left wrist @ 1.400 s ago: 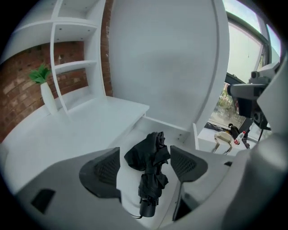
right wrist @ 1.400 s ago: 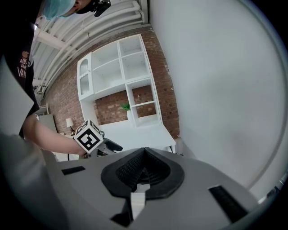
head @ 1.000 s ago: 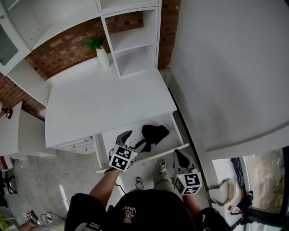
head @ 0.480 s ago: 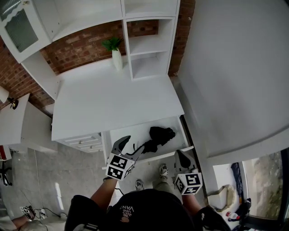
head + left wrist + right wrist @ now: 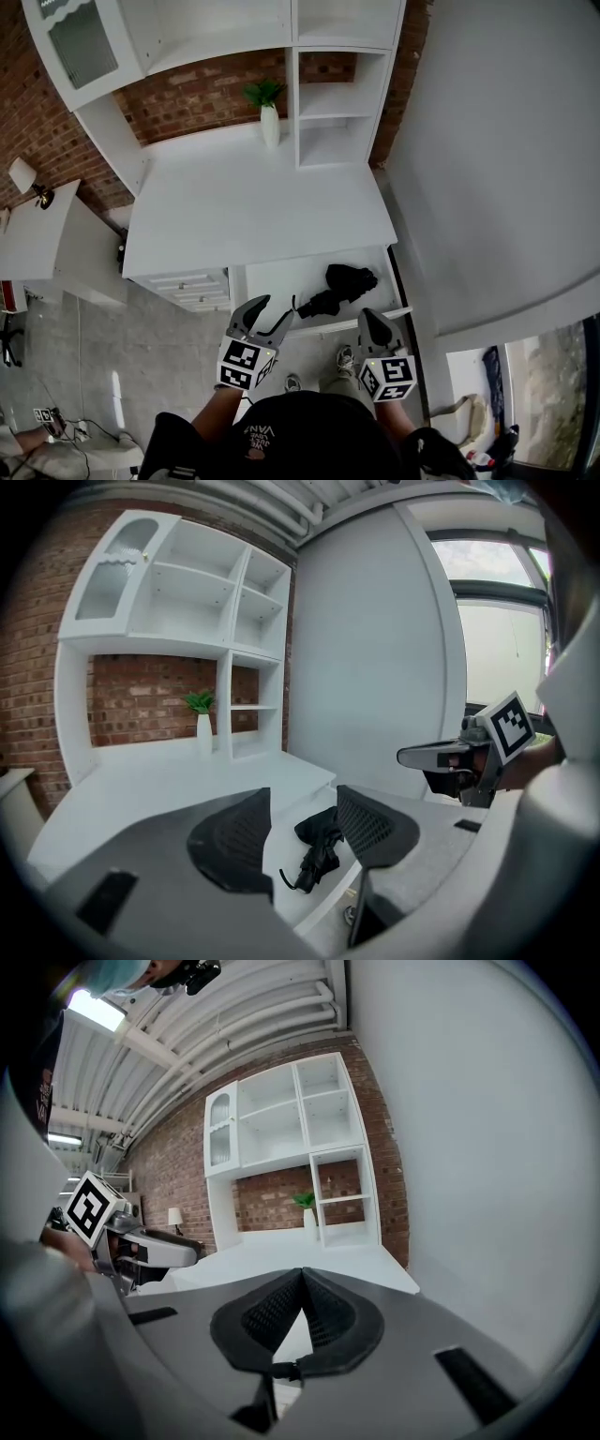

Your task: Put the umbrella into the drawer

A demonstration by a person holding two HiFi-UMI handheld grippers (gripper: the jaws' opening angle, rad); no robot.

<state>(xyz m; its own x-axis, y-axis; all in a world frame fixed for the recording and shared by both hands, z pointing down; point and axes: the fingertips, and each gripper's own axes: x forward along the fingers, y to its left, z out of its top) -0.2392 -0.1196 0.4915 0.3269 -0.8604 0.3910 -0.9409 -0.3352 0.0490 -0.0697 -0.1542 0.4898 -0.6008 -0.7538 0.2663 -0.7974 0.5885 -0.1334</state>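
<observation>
The black folded umbrella (image 5: 339, 288) lies in the open white drawer (image 5: 274, 281) under the desk, toward its right side, with its strap end pointing left. My left gripper (image 5: 267, 317) hangs in front of the drawer's front edge, open; its jaws have just been closing with nothing between them. In the left gripper view the umbrella (image 5: 317, 841) shows beyond the left gripper (image 5: 305, 795), apart from the pads. My right gripper (image 5: 368, 324) is shut and empty, near the drawer's right front corner. In the right gripper view the right gripper (image 5: 302, 1272) has its pads pressed together.
A white desk top (image 5: 253, 206) lies above the drawer, with a plant in a white vase (image 5: 270, 114) and a shelf unit (image 5: 333, 103) at its back. Small closed drawers (image 5: 187, 284) sit left. A white wall panel (image 5: 497, 159) stands right. The person's shoes (image 5: 345, 357) are below.
Both grippers have drawn back from the drawer toward the person and risen. The left gripper's jaws stand narrower than before. The umbrella stays in the drawer.
</observation>
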